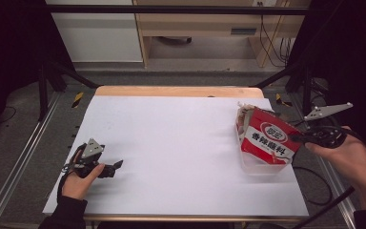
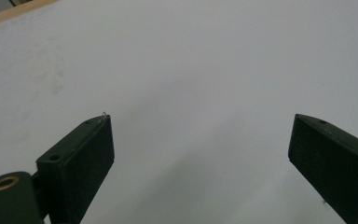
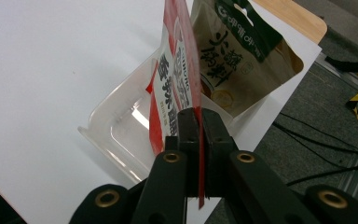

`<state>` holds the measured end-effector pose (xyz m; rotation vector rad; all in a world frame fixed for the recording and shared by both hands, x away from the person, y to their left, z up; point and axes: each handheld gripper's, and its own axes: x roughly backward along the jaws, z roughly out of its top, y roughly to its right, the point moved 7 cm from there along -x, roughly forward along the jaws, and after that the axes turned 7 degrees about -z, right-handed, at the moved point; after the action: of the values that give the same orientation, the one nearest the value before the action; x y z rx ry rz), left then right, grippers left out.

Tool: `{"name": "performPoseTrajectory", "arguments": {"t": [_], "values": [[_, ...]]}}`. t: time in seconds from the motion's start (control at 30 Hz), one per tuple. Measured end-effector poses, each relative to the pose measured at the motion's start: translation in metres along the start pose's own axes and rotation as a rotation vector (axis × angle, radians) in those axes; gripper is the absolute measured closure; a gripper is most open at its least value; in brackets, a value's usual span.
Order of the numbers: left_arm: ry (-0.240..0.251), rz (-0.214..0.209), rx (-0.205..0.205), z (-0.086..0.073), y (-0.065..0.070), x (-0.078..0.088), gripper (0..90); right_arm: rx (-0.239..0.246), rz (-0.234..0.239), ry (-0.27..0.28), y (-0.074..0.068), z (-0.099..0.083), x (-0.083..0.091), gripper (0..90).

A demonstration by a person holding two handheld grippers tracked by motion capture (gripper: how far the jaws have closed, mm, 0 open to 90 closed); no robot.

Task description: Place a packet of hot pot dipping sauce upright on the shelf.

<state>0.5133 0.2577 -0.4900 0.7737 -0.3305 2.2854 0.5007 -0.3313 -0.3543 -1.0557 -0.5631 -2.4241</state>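
Red sauce packet [image 1: 269, 141], at 3 o'clock on the white sheet, pinched by its edge in the right gripper [image 1: 299, 139], jaws clamped flat on it, hanging over the clear plastic tray [image 3: 116, 135]. Best lowered straight, upright, beside the brown packet [image 3: 242, 51] already standing inside. Tray close to the sheet's right edge [image 1: 286, 143]; little margin at 3 o'clock, wide open room toward 9. Left gripper [image 1: 117, 165] idle at 8 o'clock, jaws spread, nothing between.
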Motion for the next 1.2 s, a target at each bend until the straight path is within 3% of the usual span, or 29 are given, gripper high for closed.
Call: {"name": "performPoseTrajectory", "arguments": {"t": [0.27, 0.4, 0.57, 0.9, 1.2], "values": [[-0.002, -0.002, 0.001, 0.000, 0.000, 0.000, 6.9, -0.031, 0.004, 0.004, 0.002, -0.011, -0.002, 84.5], [-0.006, -0.006, -0.004, -0.001, 0.001, 0.000, 6.9, -0.037, -0.001, 0.013, 0.003, -0.011, -0.004, 77.0], [-0.004, -0.005, -0.001, -0.001, 0.000, 0.000, 6.9, -0.045, -0.021, 0.027, 0.002, -0.002, -0.006, 60.6], [-0.002, -0.005, -0.001, 0.000, 0.000, 0.000, 6.9, -0.025, -0.038, 0.027, -0.002, 0.012, -0.013, 48.1], [-0.008, -0.010, -0.007, -0.001, 0.001, 0.000, 6.9, -0.037, -0.090, 0.069, -0.003, 0.036, -0.008, 24.5]]}}
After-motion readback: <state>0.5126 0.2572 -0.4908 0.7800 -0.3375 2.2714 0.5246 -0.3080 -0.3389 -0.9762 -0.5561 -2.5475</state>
